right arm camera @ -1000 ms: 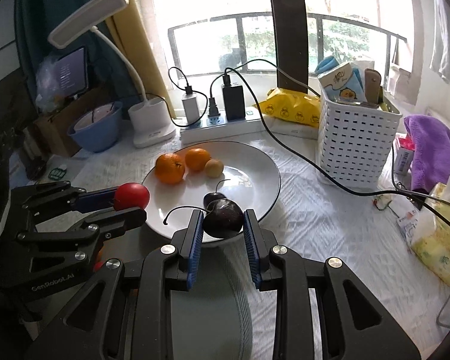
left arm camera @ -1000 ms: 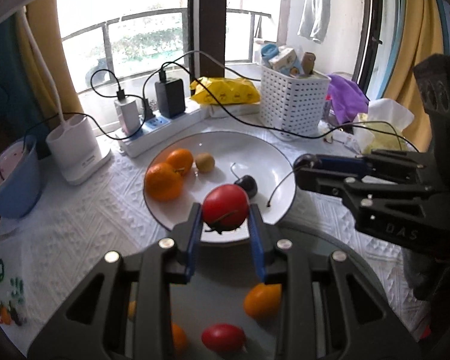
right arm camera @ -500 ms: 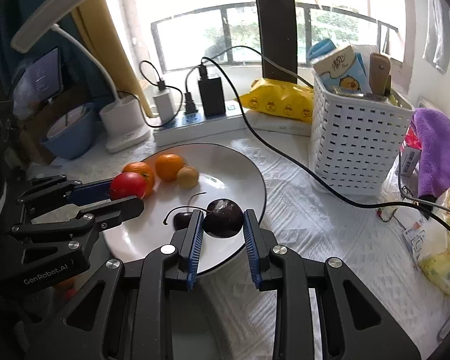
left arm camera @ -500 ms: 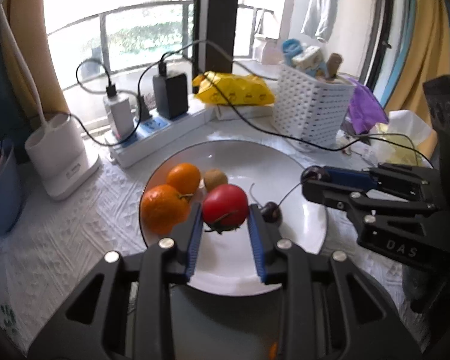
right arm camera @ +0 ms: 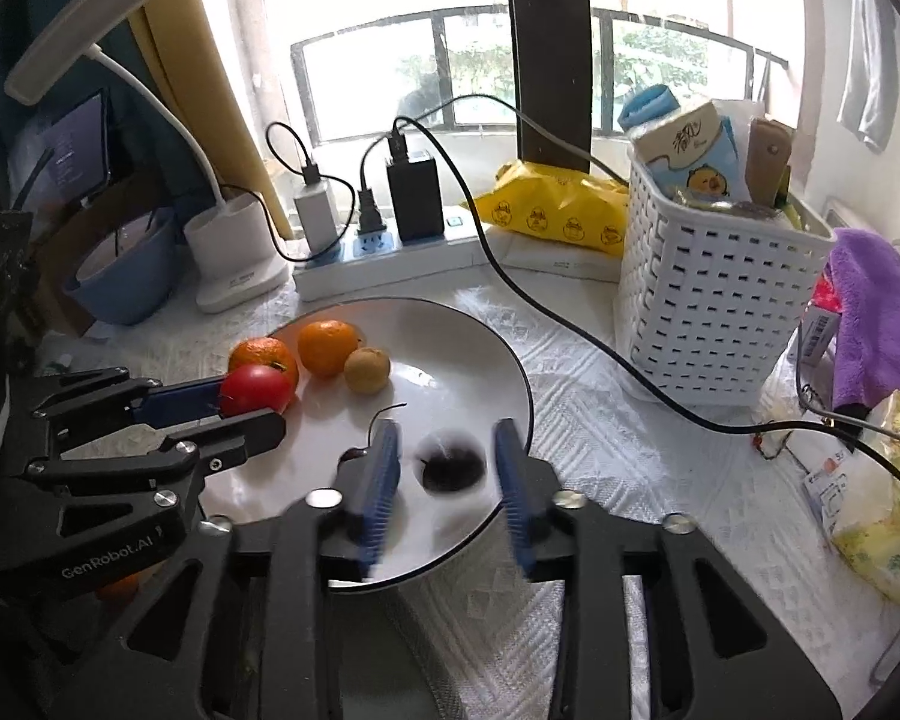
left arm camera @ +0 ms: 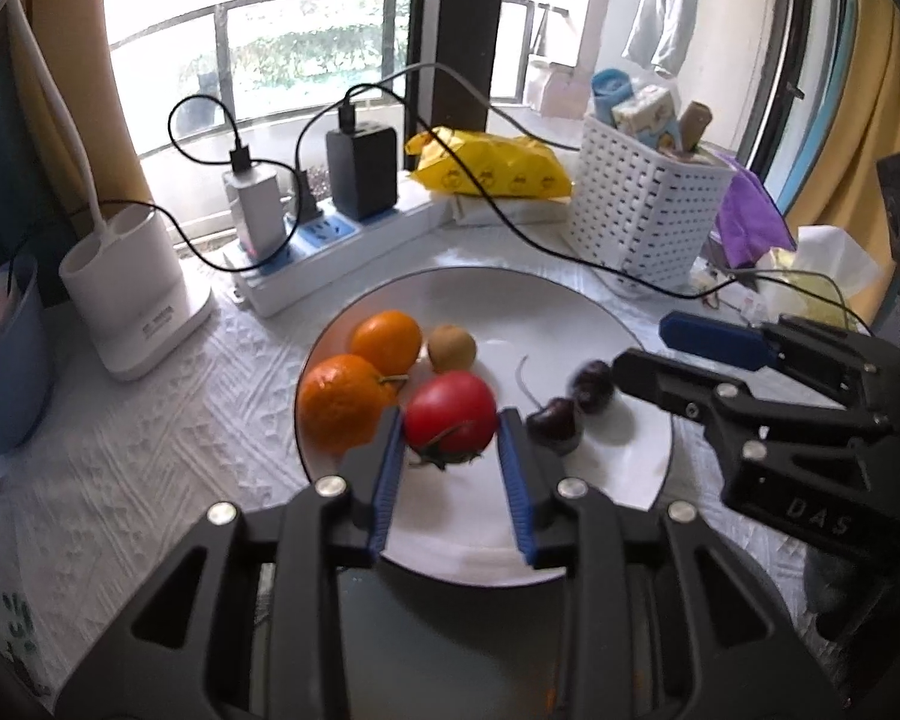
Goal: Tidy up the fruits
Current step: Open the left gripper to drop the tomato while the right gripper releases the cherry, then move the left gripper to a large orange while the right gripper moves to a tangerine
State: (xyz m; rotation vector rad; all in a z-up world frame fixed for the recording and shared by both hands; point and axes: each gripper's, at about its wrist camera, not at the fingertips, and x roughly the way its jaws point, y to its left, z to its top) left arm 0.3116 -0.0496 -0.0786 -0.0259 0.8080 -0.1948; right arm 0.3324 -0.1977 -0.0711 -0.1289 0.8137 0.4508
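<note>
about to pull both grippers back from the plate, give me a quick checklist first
1. Dark cherry free of the right gripper: ok, jaws opening, gaps on both sides.
2. Tomato free of the left gripper: cannot tell, jaws opening, pads look close.
3. Both fruits over the white plate: ok.
4. Oranges away from the plate's edge: ok.
5. Black cable clear of the grippers: ok.

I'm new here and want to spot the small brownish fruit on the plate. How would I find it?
Look at the white plate in front of the power strip. At its far side sit two oranges, and the brownish fruit sits just right of the farther orange. It is the smallest of the three, dull tan instead of bright orange.
</note>
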